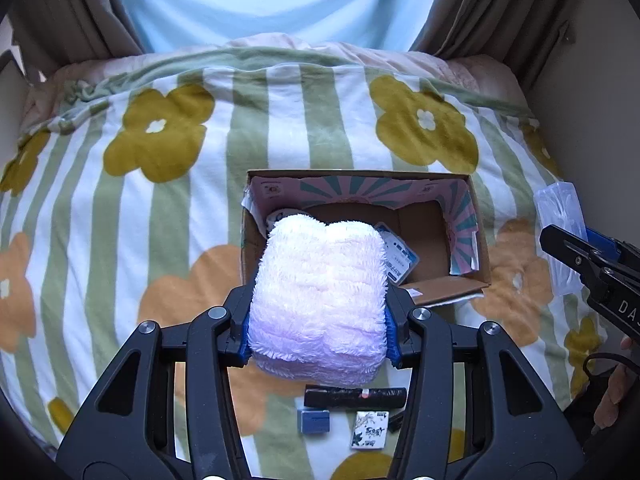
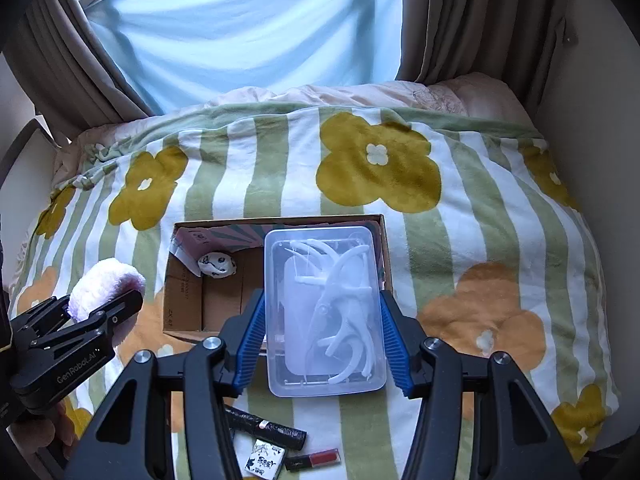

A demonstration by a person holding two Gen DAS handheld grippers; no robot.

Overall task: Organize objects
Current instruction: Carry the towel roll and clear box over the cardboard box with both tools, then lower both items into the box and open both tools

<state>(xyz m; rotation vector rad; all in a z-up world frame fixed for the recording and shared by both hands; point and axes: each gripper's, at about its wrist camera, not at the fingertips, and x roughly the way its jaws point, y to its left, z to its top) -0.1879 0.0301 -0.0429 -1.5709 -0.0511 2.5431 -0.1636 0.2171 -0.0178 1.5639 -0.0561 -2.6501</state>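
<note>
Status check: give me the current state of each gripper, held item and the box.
Left gripper: shut on fluffy white plush block, held above box.
Right gripper: shut on clear plastic lidded case, lid closed.
Brown cardboard box: open, partly filled.

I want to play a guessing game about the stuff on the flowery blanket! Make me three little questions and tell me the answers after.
1. True or false: the left gripper is squeezing a fluffy pink-white towel.
2. What does the right gripper hold?
A. a red ball
B. a clear plastic box with white curved pieces inside
C. a book
3. Fill in the blank: the small white patterned bundle lies inside the cardboard ____.

Key:
1. True
2. B
3. box
</note>
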